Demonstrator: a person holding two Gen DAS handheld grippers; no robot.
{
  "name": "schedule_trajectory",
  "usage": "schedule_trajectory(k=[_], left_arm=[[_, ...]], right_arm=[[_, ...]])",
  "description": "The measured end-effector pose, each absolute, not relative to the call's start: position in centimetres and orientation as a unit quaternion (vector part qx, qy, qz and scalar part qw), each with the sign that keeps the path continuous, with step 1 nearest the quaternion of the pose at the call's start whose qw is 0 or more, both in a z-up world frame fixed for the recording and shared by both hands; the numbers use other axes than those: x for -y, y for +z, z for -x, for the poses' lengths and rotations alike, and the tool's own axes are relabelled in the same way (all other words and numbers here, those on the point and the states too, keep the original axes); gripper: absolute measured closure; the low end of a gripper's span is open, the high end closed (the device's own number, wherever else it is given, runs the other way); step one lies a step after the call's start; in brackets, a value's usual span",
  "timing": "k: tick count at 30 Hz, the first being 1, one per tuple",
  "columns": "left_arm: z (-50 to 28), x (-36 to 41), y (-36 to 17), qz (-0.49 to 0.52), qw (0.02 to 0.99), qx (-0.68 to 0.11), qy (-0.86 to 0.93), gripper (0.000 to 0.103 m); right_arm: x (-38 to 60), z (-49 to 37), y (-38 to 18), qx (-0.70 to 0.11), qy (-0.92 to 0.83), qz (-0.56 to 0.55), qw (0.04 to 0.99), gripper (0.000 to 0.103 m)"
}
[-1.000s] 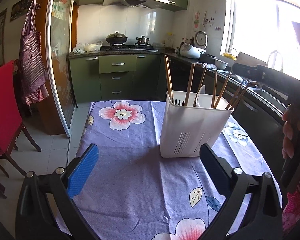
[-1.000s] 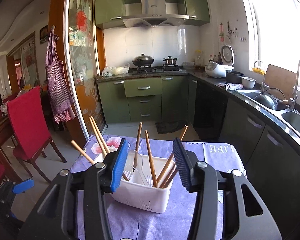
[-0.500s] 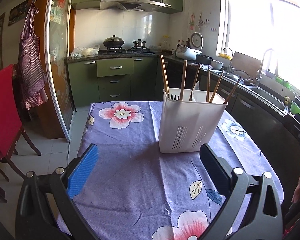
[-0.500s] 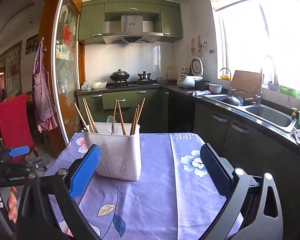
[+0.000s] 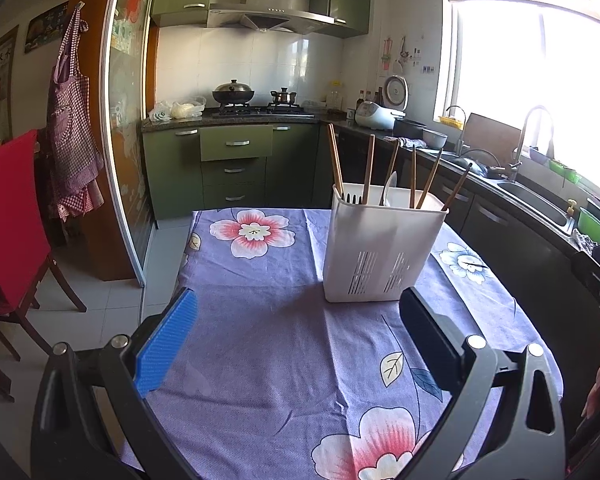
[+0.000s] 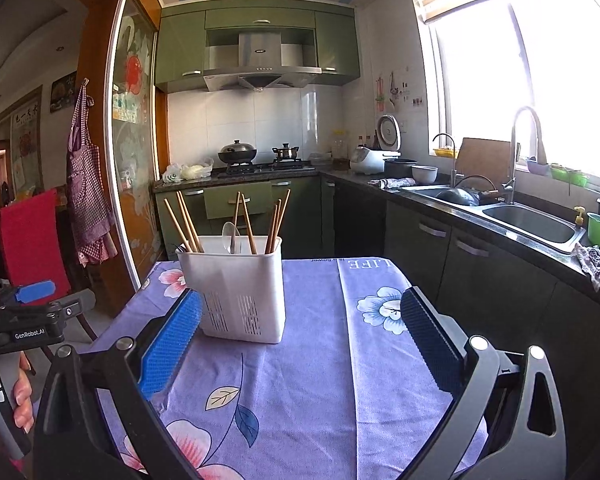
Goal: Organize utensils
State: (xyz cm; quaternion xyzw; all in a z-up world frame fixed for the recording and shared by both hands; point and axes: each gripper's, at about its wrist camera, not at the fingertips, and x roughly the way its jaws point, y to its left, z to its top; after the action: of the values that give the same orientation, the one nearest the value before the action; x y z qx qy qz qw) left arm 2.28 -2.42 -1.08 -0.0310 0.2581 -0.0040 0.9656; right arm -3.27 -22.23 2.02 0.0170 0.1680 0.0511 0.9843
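Right gripper [image 6: 300, 344] jaws just opened wide, empty; left gripper [image 5: 296, 340] likewise wide, empty. Readable: "GenRobot.AI" on left gripper, "LIFE" on tablecloth [image 6: 370, 265].

white utensil holder [image 6: 240, 292] with chopsticks [image 6: 246, 222] on floral tablecloth [image 6: 320, 380]

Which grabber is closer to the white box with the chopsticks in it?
Too close to call. The left gripper and the right gripper both hang open just short of the white utensil holder, touching nothing. It stands toward the left gripper's right finger and toward the right gripper's left finger.
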Motion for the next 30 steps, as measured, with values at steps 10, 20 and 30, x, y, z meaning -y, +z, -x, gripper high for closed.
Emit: schedule_trajectory(k=[10,20,30], left_arm=[[-1.6,2.3,-0.4,0.032,0.968,-0.250,-0.006,0.007],[-1.5,2.6,-0.4,0.030,0.968,-0.251,-0.008,0.007],[-1.6,2.6,-0.6,0.031,0.967,-0.254,-0.007,0.007]], right_arm=[[21.7,3.4,2.7,-0.169,0.059,-0.016,0.984,0.005],[21.9,3.1,2.7,-0.172,0.060,-0.019,0.983,0.005],[21.8,2.6,2.2,-0.178,0.065,-0.024,0.982,0.005]])
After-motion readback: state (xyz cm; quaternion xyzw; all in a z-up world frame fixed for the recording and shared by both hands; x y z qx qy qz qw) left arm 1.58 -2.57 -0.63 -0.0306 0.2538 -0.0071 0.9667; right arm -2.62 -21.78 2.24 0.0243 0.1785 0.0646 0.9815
